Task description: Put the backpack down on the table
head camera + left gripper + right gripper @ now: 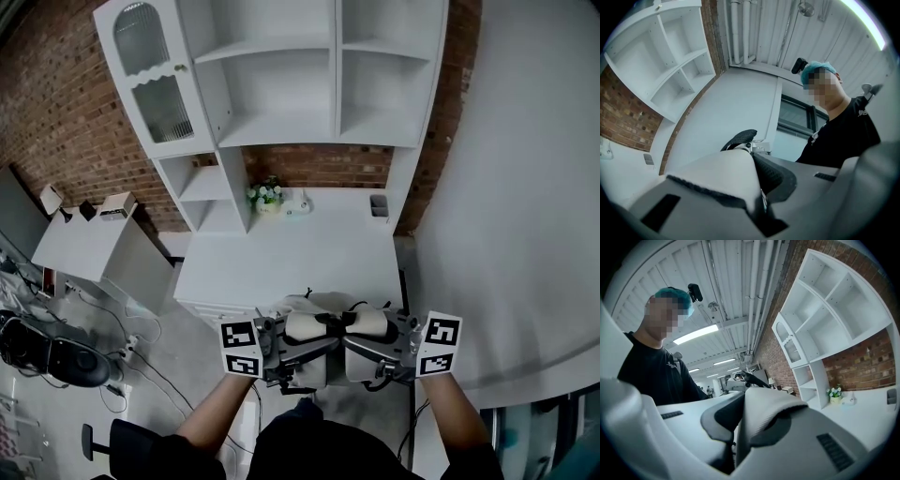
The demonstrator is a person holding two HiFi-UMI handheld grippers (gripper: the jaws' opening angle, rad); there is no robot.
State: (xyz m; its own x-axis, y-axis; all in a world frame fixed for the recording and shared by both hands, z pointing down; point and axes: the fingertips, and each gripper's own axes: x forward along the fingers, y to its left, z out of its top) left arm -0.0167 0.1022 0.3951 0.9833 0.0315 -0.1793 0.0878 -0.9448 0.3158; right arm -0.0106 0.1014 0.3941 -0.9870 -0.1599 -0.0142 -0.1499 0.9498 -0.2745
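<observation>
- Backpack (307, 367): cream and grey, it hangs in the air between the two grippers at the near edge of the table (291, 258); its body drops below that edge on the person's side, so it appears to rest on nothing yet
- Left gripper (286, 339): at 9 o'clock of the backpack in the head view; its jaws are drawn narrow onto a cream padded strap (719, 171) with black mesh lining, which the left gripper view shows pinched between them
- Right gripper (367, 339): at 3 o'clock of the backpack; its jaws are likewise drawn in on the other padded strap (766, 406), which fills the gap between them in the right gripper view
- Handle (336, 319): a dark loop at the top of the backpack, midway between the two grips
- Key relation: the bare tabletop lies at 12 o'clock from the backpack, straight ahead of both hands; the line from grip to grip runs 9 to 3 o'clock, parallel to the table's front edge, so neither hand is nearer the table
- Likely next move: carry the backpack toward 12 o'clock, high enough for the hanging body to clear the edge, then lower it; both hands would need to travel together to keep it level
- Landing zone: the near and middle tabletop is bare; a small flower pot (267, 197) at 11 o'clock and a grey cup (379, 204) at 1 o'clock stand at the back under the shelves (281, 84), well apart from the backpack
</observation>
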